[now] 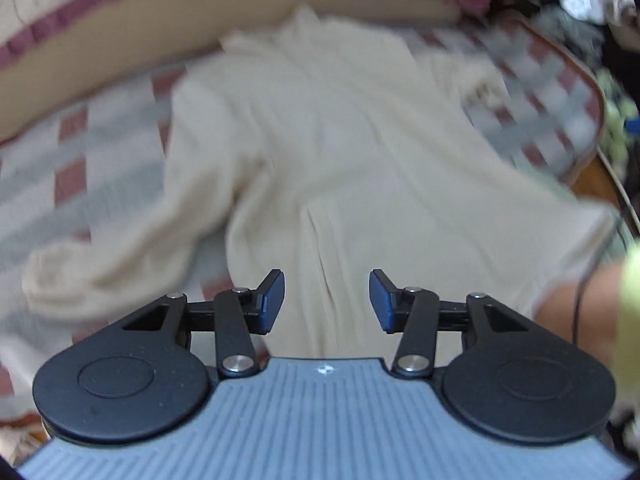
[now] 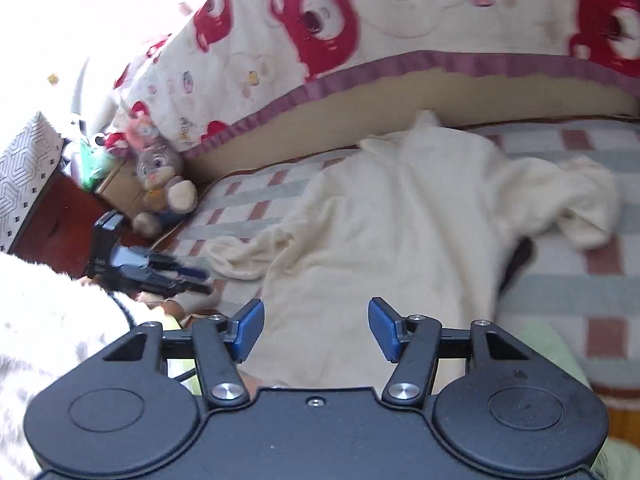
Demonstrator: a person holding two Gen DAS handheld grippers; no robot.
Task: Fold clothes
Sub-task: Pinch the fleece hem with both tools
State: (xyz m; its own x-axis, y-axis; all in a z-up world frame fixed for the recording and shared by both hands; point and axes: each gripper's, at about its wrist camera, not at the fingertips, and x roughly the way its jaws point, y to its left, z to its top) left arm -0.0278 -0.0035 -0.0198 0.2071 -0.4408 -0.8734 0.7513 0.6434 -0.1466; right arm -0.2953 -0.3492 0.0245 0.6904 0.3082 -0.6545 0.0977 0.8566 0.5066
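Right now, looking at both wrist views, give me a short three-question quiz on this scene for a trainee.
1. True or false: the left gripper is clamped on the sweater.
2. Multiple choice: the sweater lies on A) a wooden floor, B) a checked sheet, C) a chair.
3. Fill in: the plush toy sits at the sheet's edge, below the blanket printed with red ____.

Key
1. False. Its jaws stand open, with the cloth lying beyond them and nothing pinched; the right gripper is open too.
2. B. The cream sweater is spread on the red and grey checked sheet.
3. Bears.
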